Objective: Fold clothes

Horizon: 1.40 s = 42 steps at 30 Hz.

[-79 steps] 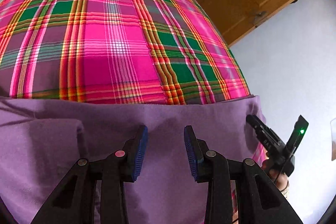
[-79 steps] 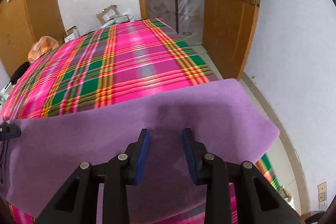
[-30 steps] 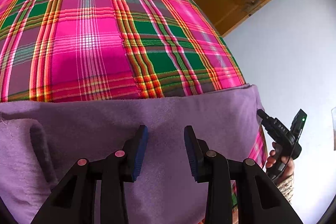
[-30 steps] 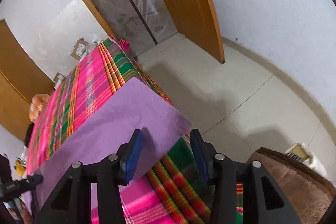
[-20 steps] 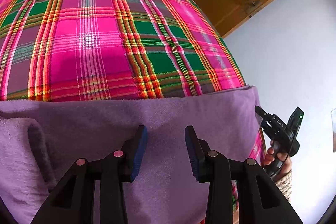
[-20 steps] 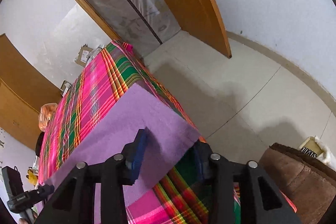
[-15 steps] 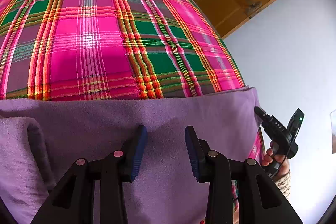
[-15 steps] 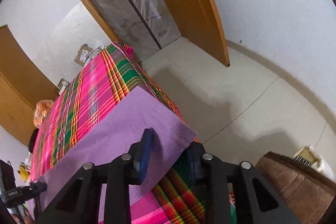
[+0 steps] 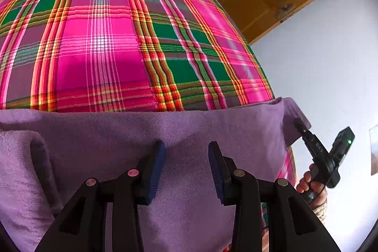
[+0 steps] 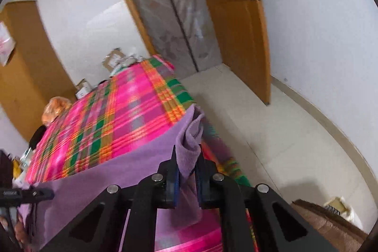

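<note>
At the near right corner of the bed, where the plaid cover drops toward the floor, the right gripper has just been closing and now pinches a bunched corner of the purple garment between its blue pads — the fleece stands up in a small peak above the jaws. The rest of the garment lies spread along the bed's near edge, with a folded-over flap at its left end. The left gripper hovers over the middle of the cloth with its jaws half apart and nothing between them; the fabric under it looks flat and ungrabbed. The main risk, as I judge it, is the thinness of the right-hand bite: only a crumpled tip is caught, so a brisk pull across the bed could let the fleece slide out and flop over the side toward the floor. A second risk is lopsided lifting (one corner held, the other end free), which would drag the garment askew and crease the fold line. The plaid cover could also come along if the pads have caught it underneath — I cannot tell from either view whether they have. The person's hand on the right tool is close to the bed's edge, so a low sweep might snag there.
</note>
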{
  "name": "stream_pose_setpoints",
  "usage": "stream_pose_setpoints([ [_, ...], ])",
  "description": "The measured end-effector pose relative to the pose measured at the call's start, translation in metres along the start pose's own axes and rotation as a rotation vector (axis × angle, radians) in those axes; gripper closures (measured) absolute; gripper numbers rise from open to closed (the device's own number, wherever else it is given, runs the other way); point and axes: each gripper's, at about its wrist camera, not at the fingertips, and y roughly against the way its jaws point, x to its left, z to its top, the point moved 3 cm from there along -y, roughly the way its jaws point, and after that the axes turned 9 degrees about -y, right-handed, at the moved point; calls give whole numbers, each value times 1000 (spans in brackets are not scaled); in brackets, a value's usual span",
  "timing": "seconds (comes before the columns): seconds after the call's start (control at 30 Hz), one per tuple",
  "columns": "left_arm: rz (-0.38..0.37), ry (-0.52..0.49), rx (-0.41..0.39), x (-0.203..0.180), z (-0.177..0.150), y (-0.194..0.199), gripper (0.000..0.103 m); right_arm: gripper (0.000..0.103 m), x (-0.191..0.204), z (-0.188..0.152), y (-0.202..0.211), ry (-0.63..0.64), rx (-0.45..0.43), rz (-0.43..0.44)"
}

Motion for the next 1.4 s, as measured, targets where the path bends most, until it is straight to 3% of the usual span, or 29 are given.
stream_pose_setpoints([
  [0.6, -22, 35, 7, 0, 0, 2, 63, 92, 97, -54, 19, 241, 55, 145],
  [0.9, -220, 37, 54, -19, 6, -8, 63, 92, 119, -85, 13, 330, 113, 164],
  [0.97, -301, 17, 118, -23, 8, -16, 52, 92, 123, -89, 13, 352, 123, 177],
  [1.03, -351, 39, 228, -22, 6, -26, 52, 92, 126, -92, 13, 381, 127, 172],
  [1.1, -324, 29, 236, -19, 6, -23, 52, 92, 127, -93, 13, 393, 134, 172],
  [1.2, -272, -17, 166, -16, 12, -8, 52, 92, 127, -94, 12, 399, 141, 169],
  [1.4, -255, 29, 117, -8, 10, 8, 52, 92, 119, -94, 16, 375, 145, 150],
])
